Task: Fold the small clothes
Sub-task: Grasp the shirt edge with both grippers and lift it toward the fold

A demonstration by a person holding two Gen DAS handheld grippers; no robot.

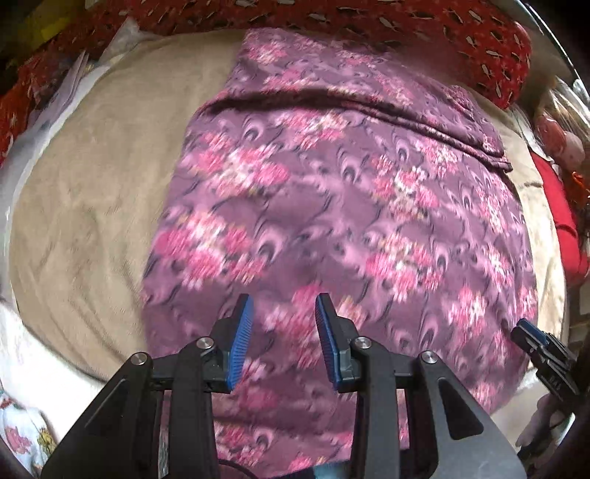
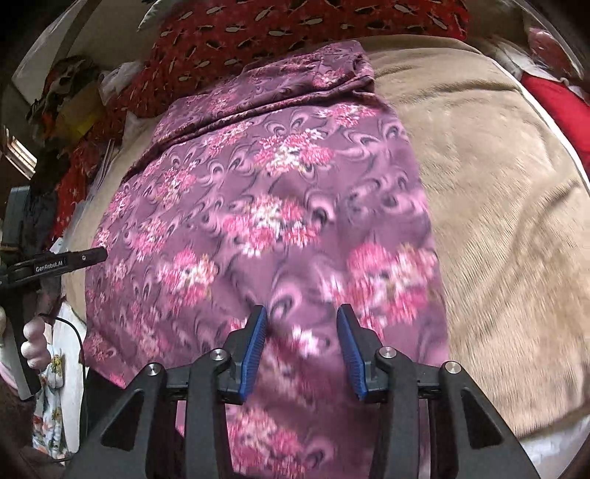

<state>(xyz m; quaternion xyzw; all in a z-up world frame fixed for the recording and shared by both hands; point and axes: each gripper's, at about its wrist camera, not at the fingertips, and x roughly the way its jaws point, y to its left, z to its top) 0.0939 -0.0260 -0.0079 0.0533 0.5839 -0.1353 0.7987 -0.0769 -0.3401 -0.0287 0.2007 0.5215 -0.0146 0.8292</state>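
Note:
A purple garment with pink flower print lies spread on a beige blanket, with a folded ridge across its far end. Above its near part, my left gripper has its blue pads apart and no cloth pinched between them. My right gripper hovers over the garment's near edge in the same way, open and holding nothing. Each gripper shows at the edge of the other's view: the right gripper and the left gripper, which a hand grips.
Red patterned fabric borders the far side. A red item lies at the right. White flowered cloth sits at the near left. Bare beige blanket flanks the garment on both sides.

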